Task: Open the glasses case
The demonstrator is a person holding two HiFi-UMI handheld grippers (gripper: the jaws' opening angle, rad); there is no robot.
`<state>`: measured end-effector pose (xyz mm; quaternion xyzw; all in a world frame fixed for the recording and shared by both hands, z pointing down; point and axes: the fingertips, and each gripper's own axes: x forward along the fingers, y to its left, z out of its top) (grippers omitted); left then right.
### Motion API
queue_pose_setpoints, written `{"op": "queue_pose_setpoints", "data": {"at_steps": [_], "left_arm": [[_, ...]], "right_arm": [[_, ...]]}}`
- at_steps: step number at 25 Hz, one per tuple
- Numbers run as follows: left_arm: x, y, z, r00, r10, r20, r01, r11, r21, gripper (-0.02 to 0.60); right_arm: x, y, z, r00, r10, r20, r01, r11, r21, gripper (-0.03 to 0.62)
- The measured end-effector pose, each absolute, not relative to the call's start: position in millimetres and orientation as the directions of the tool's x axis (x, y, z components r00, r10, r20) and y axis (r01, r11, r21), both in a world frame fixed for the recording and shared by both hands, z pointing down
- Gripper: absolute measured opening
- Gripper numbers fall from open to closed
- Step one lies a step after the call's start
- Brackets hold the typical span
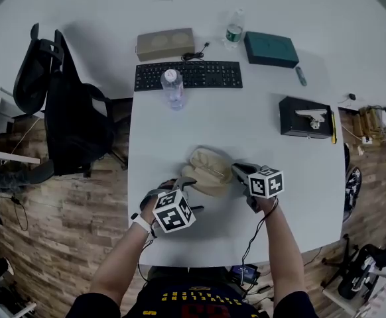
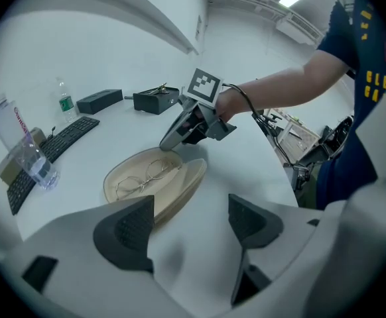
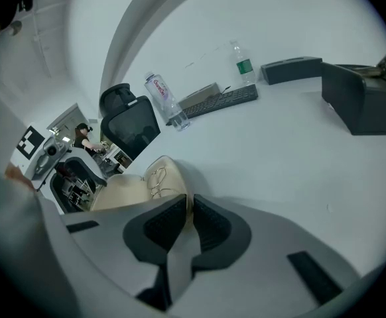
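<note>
Forearms [image 1: 123,264] came up from 6 o'clock in the head view, one behind each tool. On the left gripper [image 2: 190,220] the jaws stood well apart, with only bare table [image 1: 246,111] between them. The right gripper [image 3: 188,218] had its pads nearly together, pinched, as far as I could judge, on the thin rim of the glasses case [image 1: 209,171].

That case lay on the table between the two tools, already spread open, with wire-framed glasses [image 2: 143,177] resting in one shell. From the left gripper it sat at about 11 o'clock, near but not touching, and its long axis ran roughly from 8 to 2 o'clock in that gripper's view. From the right gripper it stretched away toward 10 o'clock, starting at the pads themselves.

So the right hand was the one in contact, at the case's 3 o'clock end in the head view, while the left hung free just off its 7 o'clock edge. With both shells spread, the opening looked done.
</note>
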<state>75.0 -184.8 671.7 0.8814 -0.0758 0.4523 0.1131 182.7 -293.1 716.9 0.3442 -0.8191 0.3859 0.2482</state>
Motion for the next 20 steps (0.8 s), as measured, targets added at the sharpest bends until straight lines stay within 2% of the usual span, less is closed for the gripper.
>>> {"op": "queue_pose_setpoints", "data": {"at_steps": [5,10,15,20], "left_arm": [[70.7,-186.5,678.1,0.651,-0.040,0.758,-0.365,-0.892,0.266,0.367],[64.6,-206.5,672.0,0.771,-0.133,0.623,-0.516,-0.704,0.488,0.367],[51.7,-221.4,678.4,0.751,-0.245,0.613,-0.609,-0.617,0.499,0.365],[56.3,-225.1,685.1,0.705,-0.272,0.655,-0.635,-0.654,0.411,0.364]], "right_arm": [[185.5,-284.5,717.7,-0.615,-0.387,0.687,-0.781,0.422,-0.461,0.046],[189.0,-276.3,717.8,-0.601,-0.407,0.688,-0.796,0.378,-0.472,0.046],[191.3,-264.5,720.0,-0.598,-0.434,0.674,-0.801,0.298,-0.519,0.046],[195.1,-257.3,722.5,-0.590,-0.468,0.658,-0.797,0.206,-0.568,0.046]]}}
